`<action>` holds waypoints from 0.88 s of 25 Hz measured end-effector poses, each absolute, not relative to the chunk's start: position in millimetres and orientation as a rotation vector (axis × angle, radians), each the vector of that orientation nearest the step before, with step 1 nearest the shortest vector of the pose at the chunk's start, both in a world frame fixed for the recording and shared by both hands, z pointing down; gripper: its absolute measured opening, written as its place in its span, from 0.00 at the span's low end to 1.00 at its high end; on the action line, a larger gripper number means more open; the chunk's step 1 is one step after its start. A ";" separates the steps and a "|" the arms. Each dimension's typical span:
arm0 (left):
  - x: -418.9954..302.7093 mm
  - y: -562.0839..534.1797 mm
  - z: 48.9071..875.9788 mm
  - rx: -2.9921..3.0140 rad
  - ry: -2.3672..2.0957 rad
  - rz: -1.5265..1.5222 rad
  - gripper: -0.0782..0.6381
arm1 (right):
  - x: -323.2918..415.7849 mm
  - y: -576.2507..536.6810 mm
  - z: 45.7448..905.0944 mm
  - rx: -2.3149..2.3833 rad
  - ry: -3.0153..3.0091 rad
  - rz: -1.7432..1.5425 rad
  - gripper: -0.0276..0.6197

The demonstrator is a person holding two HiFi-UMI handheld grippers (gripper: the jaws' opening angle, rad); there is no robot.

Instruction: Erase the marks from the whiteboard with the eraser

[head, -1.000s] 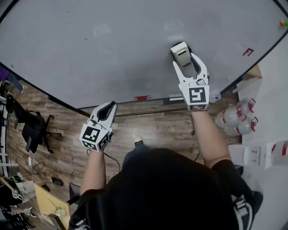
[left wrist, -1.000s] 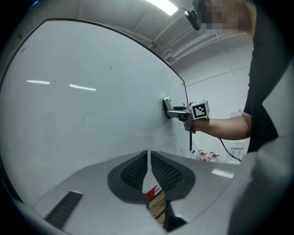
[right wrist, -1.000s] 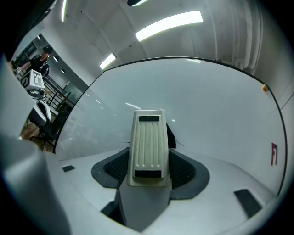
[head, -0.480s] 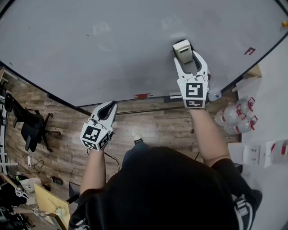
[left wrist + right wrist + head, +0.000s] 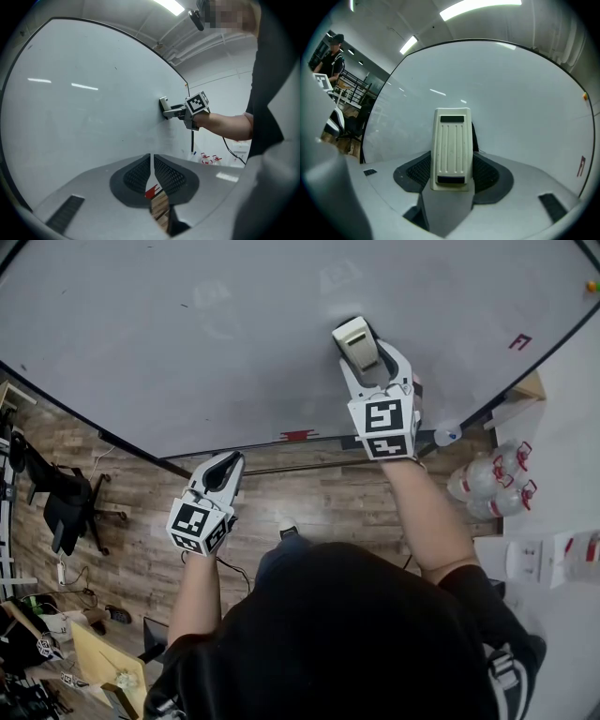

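The whiteboard [image 5: 234, 352] fills the upper part of the head view. A cream eraser [image 5: 357, 343] is pressed against it, and my right gripper [image 5: 367, 360] is shut on it. In the right gripper view the eraser [image 5: 451, 147] stands upright between the jaws, its far end on the whiteboard [image 5: 511, 103]. Faint smudges [image 5: 214, 298] show at the upper left of the eraser. A small red mark [image 5: 518, 341] sits near the board's right edge. My left gripper [image 5: 227, 459] hangs below the board's lower edge, shut and holding nothing. The left gripper view shows the eraser [image 5: 164, 107] from the side.
A red marker strip [image 5: 296, 436] lies at the board's lower edge. Water bottles [image 5: 487, 486] stand on the wooden floor at the right. An office chair [image 5: 66, 507] is at the left. A person [image 5: 333, 56] stands far off at the left of the right gripper view.
My right gripper has slid the eraser left and slightly up across the board. The left gripper has stayed in place.
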State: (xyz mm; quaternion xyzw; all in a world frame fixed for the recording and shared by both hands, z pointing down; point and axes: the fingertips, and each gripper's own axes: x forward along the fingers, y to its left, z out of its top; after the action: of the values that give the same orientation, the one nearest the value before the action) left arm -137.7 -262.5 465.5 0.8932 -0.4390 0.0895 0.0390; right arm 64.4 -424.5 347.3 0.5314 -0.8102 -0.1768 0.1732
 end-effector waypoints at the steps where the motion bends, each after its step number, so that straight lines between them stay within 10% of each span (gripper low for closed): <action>1: -137.3 -261.4 466.2 2.739 -1.345 0.275 0.13 | 58.3 -423.0 350.0 1.490 -2.289 -0.508 0.42; 22: -149.3 -251.4 476.5 2.694 -1.371 0.271 0.13 | 1.7 -413.3 392.6 1.320 -2.253 -0.539 0.42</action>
State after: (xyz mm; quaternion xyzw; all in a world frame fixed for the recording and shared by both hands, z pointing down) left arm -149.3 -251.4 476.5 0.8863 -0.4512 0.0891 0.0532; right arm 1.7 -413.3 392.6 0.4812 -0.8212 -0.1966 0.2355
